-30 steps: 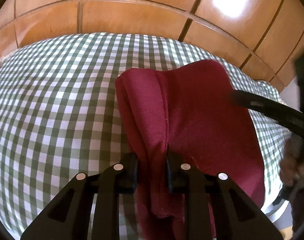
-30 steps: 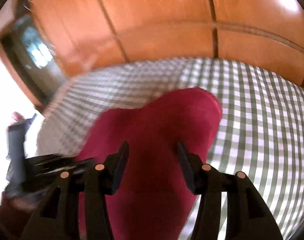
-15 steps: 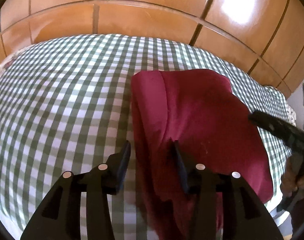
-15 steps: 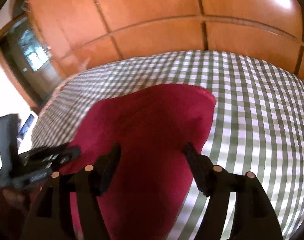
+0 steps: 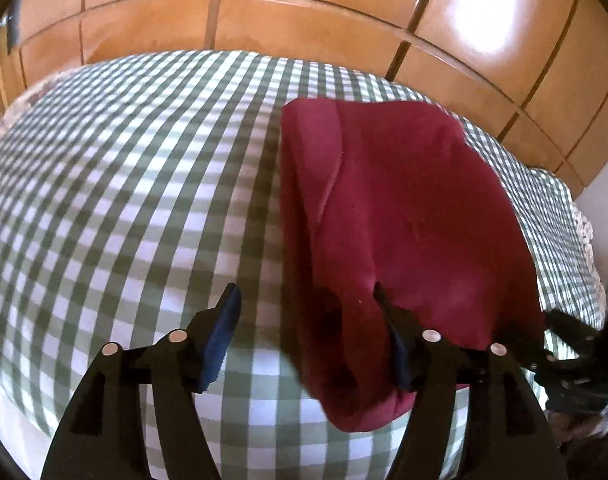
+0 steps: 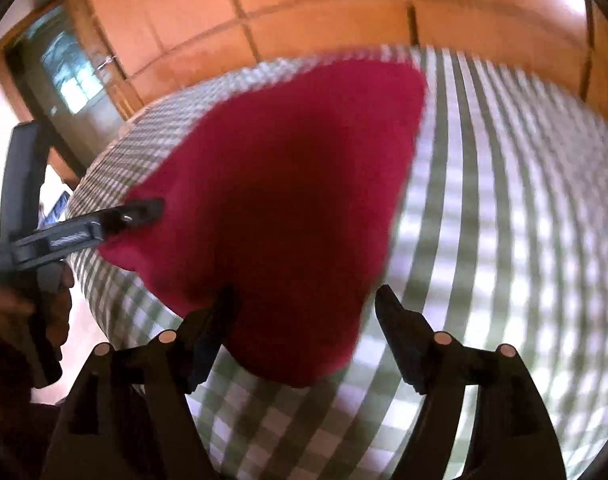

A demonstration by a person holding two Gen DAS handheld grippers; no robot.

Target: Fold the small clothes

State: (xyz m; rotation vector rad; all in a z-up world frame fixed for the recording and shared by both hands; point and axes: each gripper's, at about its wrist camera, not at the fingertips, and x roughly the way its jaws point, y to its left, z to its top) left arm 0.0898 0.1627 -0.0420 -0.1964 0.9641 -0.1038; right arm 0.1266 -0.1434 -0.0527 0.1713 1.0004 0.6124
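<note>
A dark red folded garment lies flat on the green-and-white checked tablecloth. It also shows in the right wrist view, blurred. My left gripper is open and empty, with its fingers wide apart over the garment's near left edge. My right gripper is open and empty above the garment's near end. The left gripper shows from the side in the right wrist view, with its tip at the garment's left edge. The right gripper's dark body is at the right edge of the left wrist view.
Orange-brown wooden panelled doors stand behind the table. The table's rounded edge falls away at the left in the right wrist view, with a doorway beyond. The person's hand holds the left gripper's handle.
My left gripper let go of the garment's fold, opened wide and drew back. My right gripper opened wider and pulled back too. The garment now lies flat.
</note>
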